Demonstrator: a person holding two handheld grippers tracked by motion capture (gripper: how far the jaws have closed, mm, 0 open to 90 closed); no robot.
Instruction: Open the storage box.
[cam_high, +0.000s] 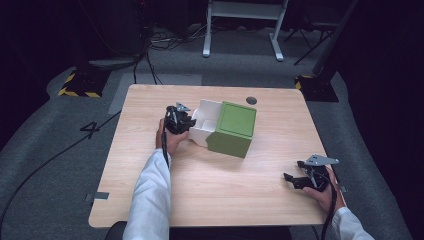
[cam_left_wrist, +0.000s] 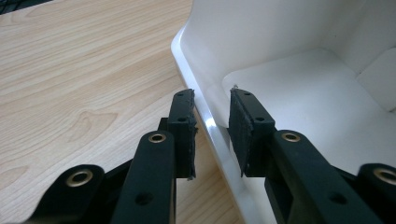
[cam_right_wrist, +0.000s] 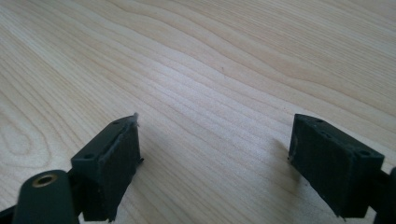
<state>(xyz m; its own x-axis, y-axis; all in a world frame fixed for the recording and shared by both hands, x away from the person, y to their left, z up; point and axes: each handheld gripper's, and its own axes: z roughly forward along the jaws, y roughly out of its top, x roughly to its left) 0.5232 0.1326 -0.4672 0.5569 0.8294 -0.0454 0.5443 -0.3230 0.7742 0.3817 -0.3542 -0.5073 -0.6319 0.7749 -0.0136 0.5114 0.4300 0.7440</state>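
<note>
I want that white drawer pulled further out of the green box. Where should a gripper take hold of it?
Grip the white drawer by its thin upright end wall, coming from the open left side, away from the green box. The wall is narrow enough to fit between jaws; the left gripper already straddles it, one jaw outside, one inside.

The person wears white long sleeves (cam_high: 149, 192). Both grippers, left (cam_high: 178, 120) and right (cam_high: 300, 179), are black with brass-ringed screw holes, grey triangular plates and black cables.
</note>
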